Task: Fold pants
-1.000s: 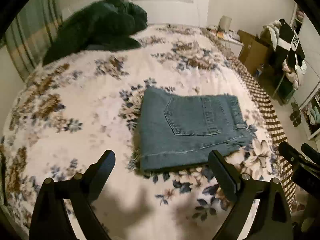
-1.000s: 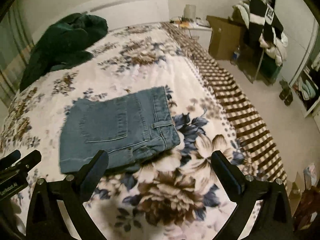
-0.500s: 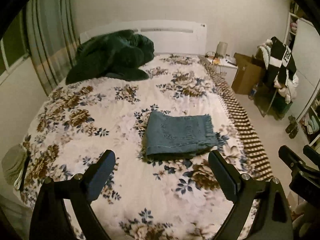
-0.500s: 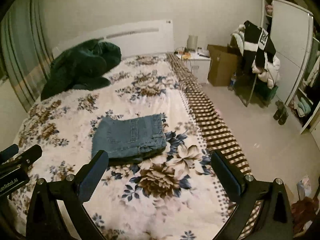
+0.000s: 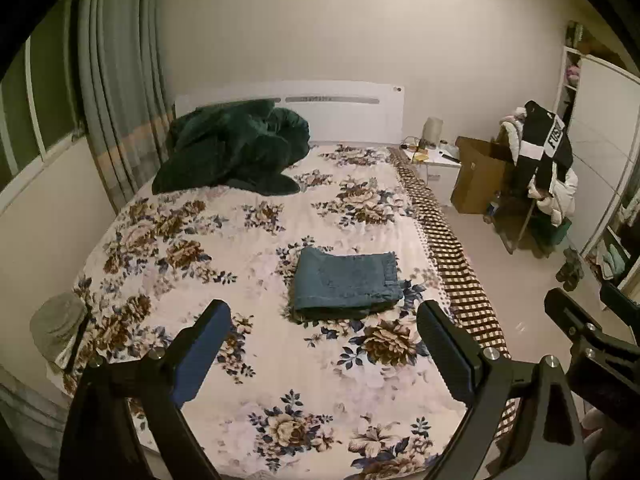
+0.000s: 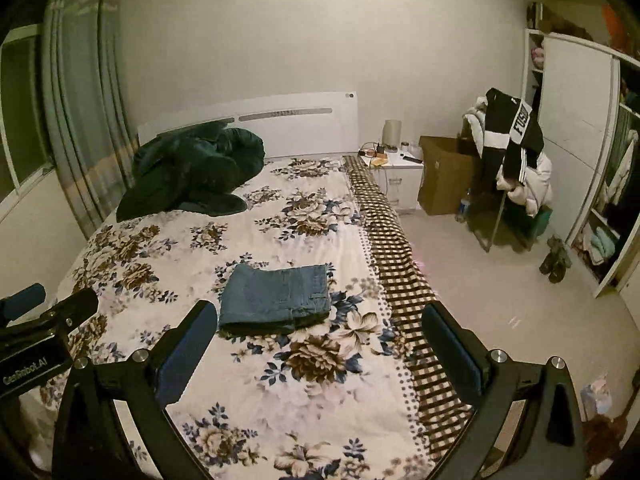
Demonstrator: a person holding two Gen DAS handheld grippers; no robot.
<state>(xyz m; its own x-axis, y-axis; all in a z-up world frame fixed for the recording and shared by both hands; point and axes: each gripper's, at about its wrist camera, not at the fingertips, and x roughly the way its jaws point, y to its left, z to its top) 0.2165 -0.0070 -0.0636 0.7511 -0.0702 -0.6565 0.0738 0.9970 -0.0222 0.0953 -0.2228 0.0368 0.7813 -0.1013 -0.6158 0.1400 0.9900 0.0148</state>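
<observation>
The blue denim pants (image 5: 346, 282) lie folded into a compact rectangle on the floral bedspread (image 5: 240, 240), near the bed's right side. They also show in the right wrist view (image 6: 276, 298). My left gripper (image 5: 322, 346) is open and empty, held well back from and above the pants. My right gripper (image 6: 320, 342) is open and empty too, also far back. The right gripper shows at the right edge of the left wrist view (image 5: 592, 332).
A dark green blanket (image 5: 236, 152) is heaped at the head of the bed by the white headboard (image 5: 340, 108). A nightstand (image 6: 396, 172), cardboard box (image 6: 444, 176) and clothes-laden chair (image 6: 512, 160) stand right of the bed. A wardrobe (image 6: 580, 160) lines the right wall.
Both grippers have pulled far back and up from the folded pants, so the whole bed and room now show. The pants have not moved.
</observation>
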